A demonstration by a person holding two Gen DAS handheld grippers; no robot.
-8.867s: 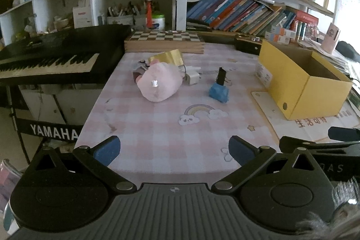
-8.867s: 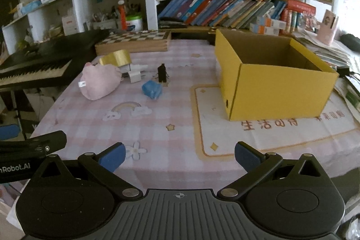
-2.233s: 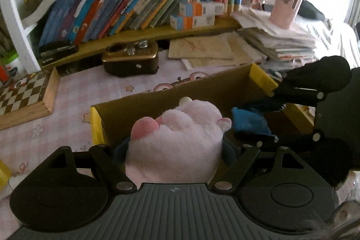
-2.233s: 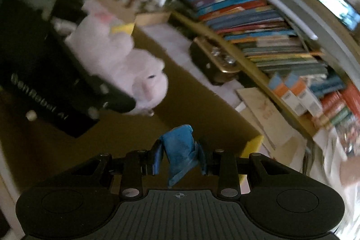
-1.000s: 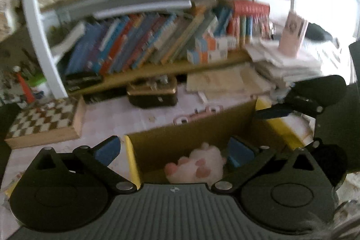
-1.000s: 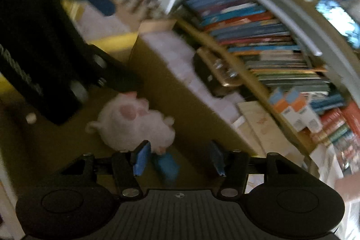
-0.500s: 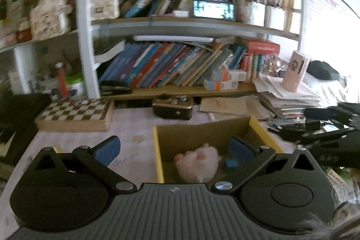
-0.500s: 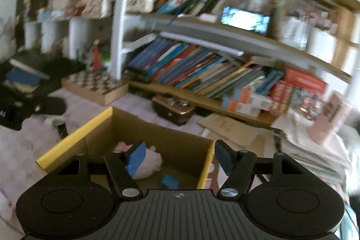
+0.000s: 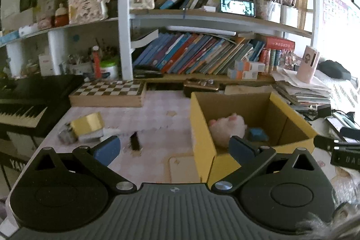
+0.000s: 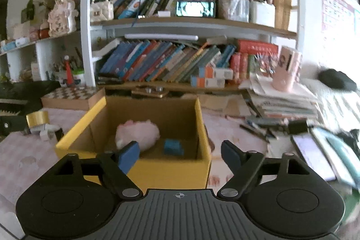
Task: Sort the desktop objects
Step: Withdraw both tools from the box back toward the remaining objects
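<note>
Bookshelf [image 9: 202, 55] fills the back wall in both wrist views, crowded with leaning books; titles too small and soft to read. A phone [image 10: 195, 8] with a lit screen stands on a shelf, its picture unreadable.

Desk [image 9: 157, 123] under a pale pink checked cloth. Its near edge is cut off behind my own gripper bodies in both views. Right side of the right wrist view is blurred: papers, a pink cup [image 10: 285, 73], dark cables; details not resolvable.

Keyboard [image 9: 24, 105] at far left, only partly in frame.

Yellow box [image 10: 157, 163] sits open on the desk. Inside, on the floor of the box: pink plush toy [image 10: 137, 133] and, just beside it, the small blue object [image 10: 173, 146]. Near wall hides the lower part of the toy.

Chessboard [image 9: 108, 93] lies behind the box, by the shelf.

Left hand-held gripper [image 9: 175, 147]: wide apart, nothing between the pads. Right hand-held gripper [image 10: 180, 154]: jaws opening, empty, in front of the box's near wall.

Gold tape roll [image 9: 87, 124], a white item under it (unclear), and a black binder clip [image 9: 135, 143] remain on the desk, left of the box.
</note>
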